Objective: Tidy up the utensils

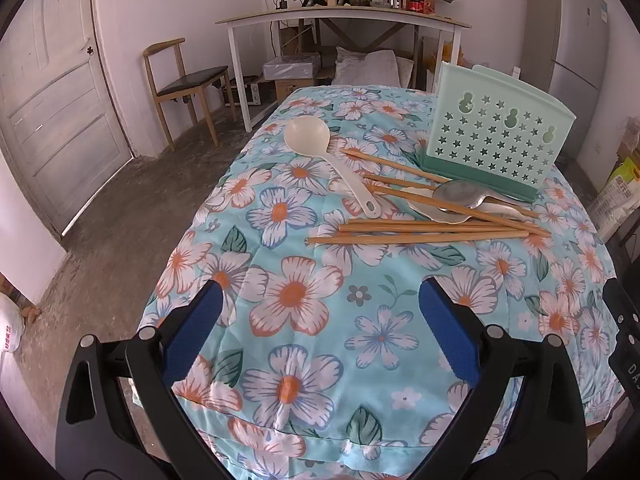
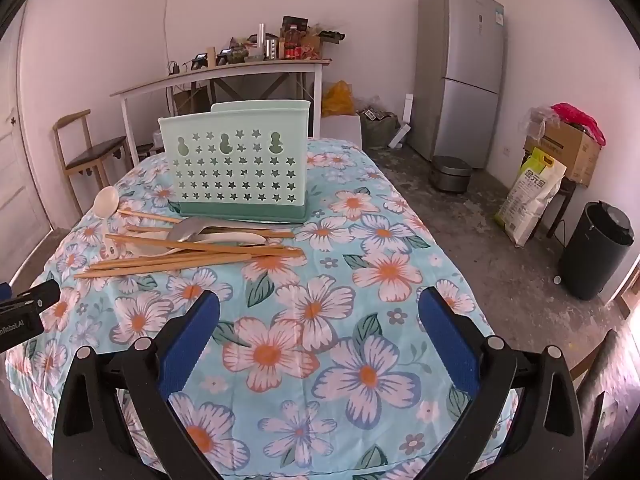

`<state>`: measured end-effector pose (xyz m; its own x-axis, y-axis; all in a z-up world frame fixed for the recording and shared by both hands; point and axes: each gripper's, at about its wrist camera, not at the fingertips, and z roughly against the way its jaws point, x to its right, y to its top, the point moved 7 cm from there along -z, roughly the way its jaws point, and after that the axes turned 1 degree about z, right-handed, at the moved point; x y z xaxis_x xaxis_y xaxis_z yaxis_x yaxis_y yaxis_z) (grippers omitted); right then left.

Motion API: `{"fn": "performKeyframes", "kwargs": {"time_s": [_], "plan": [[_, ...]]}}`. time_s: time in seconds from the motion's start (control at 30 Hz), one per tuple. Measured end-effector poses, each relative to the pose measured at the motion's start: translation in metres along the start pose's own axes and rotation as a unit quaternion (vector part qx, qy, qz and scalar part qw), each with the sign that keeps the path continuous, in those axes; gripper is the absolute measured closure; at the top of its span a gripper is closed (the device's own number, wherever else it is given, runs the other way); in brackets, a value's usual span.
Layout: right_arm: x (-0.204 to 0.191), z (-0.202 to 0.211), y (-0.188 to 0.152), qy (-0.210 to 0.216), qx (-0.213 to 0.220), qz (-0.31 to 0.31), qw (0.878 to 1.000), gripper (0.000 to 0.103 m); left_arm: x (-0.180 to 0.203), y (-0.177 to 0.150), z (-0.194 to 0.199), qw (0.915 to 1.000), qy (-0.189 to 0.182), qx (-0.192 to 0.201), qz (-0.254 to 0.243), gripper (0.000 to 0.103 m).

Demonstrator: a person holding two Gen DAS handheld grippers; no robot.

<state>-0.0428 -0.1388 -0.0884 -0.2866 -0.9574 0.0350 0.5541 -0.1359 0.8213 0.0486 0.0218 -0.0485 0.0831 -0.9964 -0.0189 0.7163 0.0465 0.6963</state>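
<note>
Both the left claw [image 1: 320, 312] and right claw [image 2: 319, 316] gape wide and empty above the table's [image 2: 360, 320] near edge. Chopsticks [image 1: 420, 234] lie mid-table, long axes running crosswise, just before the upright green holder [image 1: 496, 136].

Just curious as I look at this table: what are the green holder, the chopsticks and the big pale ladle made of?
The holder looks like matte moulded plastic, with star-shaped cutouts. The chopsticks look like bamboo or wood: tan, dull, faintly grained. The ladle is probably plastic or melamine: cream, smooth, slightly glossy.
</note>
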Motion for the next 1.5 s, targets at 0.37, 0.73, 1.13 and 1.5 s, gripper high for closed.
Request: {"fn": "performKeyframes", "kwargs": {"time_s": [0.37,0.73,1.13,1.5], "plan": [[-0.003,0.001,0.000,0.000,0.000,0.002,1.000,0.006,0.000,0.001,-0.001,1.0000,-0.001,-0.001,0.002,0.008],[-0.006,0.003,0.000,0.001,0.003,0.004,1.000,0.006,0.001,-0.001,-0.001,1.0000,-0.003,-0.001,0.003,0.008],[-0.006,0.005,0.001,0.001,0.004,0.004,1.000,0.006,0.001,0.001,-0.001,1.0000,-0.002,-0.001,0.002,0.008],[-0.007,0.004,0.000,0.003,0.003,0.004,1.000,0.006,0.003,-0.001,0.001,1.0000,-0.003,-0.001,0.002,0.008]]}}
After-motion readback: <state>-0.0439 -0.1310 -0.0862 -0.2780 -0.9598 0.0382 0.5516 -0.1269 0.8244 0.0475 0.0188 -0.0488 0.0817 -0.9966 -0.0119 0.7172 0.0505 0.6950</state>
